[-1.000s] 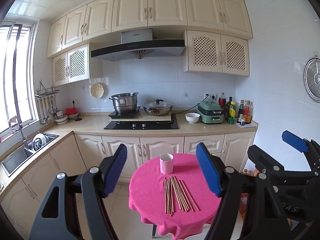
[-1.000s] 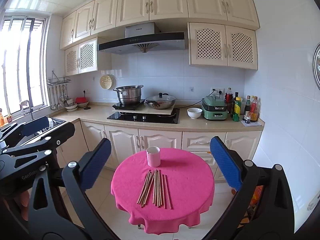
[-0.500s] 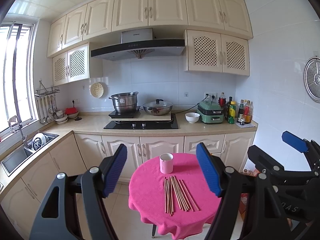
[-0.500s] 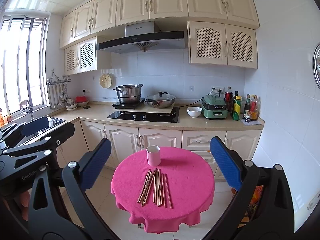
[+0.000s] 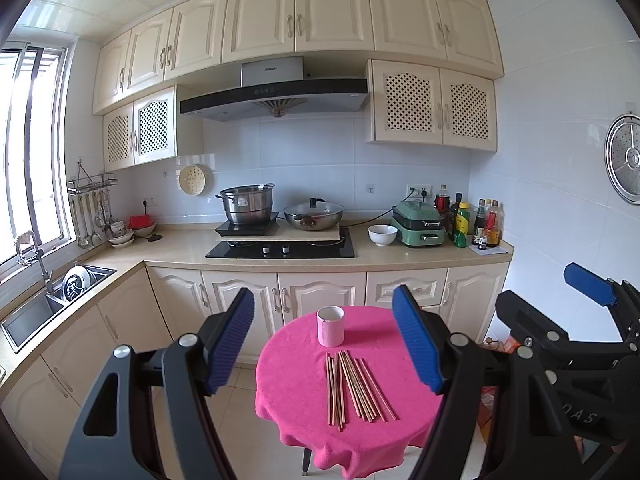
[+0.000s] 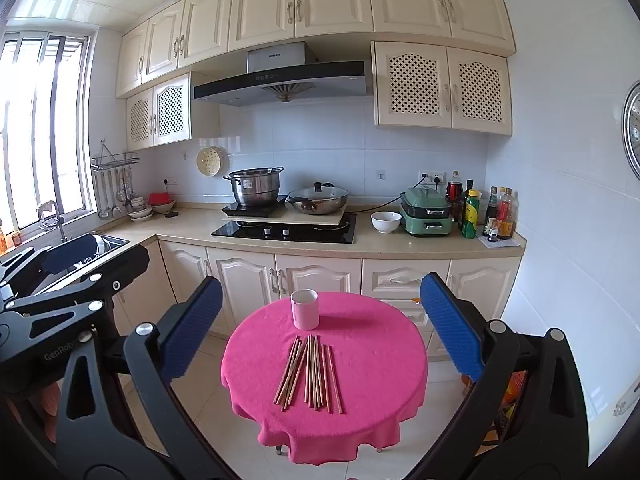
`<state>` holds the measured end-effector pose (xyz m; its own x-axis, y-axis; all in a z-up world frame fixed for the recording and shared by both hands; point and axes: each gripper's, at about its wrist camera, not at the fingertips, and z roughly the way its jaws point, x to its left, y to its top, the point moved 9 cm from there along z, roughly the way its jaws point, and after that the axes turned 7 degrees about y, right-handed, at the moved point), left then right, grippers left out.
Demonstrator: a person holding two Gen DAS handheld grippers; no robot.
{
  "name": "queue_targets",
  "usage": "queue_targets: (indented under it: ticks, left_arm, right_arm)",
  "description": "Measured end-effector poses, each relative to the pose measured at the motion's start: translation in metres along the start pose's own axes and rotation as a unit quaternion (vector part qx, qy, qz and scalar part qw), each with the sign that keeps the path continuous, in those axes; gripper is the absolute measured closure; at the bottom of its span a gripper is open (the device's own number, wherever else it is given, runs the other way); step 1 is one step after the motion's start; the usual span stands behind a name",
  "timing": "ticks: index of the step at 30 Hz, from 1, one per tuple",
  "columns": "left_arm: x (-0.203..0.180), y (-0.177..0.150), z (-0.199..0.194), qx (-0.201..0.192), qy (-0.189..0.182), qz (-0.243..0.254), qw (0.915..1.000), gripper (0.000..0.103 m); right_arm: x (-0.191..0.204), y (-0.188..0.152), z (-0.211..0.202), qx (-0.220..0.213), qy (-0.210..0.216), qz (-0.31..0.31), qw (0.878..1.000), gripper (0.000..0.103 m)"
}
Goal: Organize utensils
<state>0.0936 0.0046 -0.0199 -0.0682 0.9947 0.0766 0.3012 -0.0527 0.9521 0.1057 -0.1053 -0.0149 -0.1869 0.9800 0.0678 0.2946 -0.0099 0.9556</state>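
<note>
I hold both tongs (image 5: pixel 324 344) (image 6: pixel 320 328) released, well back from the desk (image 6: pixel 376 360) — chopsticks (image 6: pixel 310 374) at centre frame, lying beside the cup (image 6: pixel 305 309), ready for loading.

In front of you stands a small round tabletop (image 5: pixel 288 384) draped in a bright pink cloth (image 6: pixel 372 364) that hangs over its edge. On the cloth a pink cup (image 6: pixel 305 309) stands upright at the far side, and just in front of it a loose bundle of wooden chopsticks (image 6: pixel 310 374) lies flat, fanned slightly.
</note>
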Motion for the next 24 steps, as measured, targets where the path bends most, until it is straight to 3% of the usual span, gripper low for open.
queue_targets:
  ticks: [24]
  left_arm:
    - [-0.0031,-0.0021,-0.0010,0.001,-0.002,-0.002,1.0000,0.032]
  right_arm:
    - [-0.0028,0.0016,-0.0010,0.001,0.001,0.001,1.000,0.006]
